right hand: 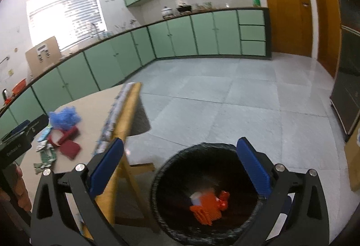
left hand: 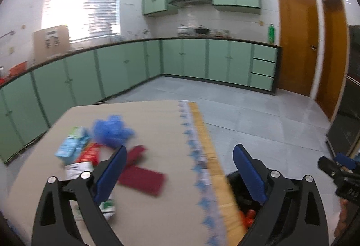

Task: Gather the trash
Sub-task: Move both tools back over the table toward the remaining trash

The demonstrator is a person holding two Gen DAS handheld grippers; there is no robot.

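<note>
Trash lies on the beige table [left hand: 153, 124]: a blue crumpled bag [left hand: 112, 130], a light blue carton [left hand: 70, 147], a red packet [left hand: 90, 153], dark red flat pieces [left hand: 141, 179] and green-white wrappers [left hand: 108, 207]. My left gripper [left hand: 180, 169] is open and empty above the table's right part. My right gripper [right hand: 180, 165] is open and empty above a black bin [right hand: 175, 165] on the floor. An orange piece of trash [right hand: 207, 207] lies in the bin. The same trash pile shows in the right wrist view [right hand: 63, 133].
The table's wooden edge [right hand: 126, 115] with a patterned cloth border runs beside the bin. Green cabinets [left hand: 126, 66] line the walls. Wooden doors [left hand: 297, 43] stand at right. A dark appliance [right hand: 346, 93] is at far right. Grey tiled floor [right hand: 225, 93] lies beyond.
</note>
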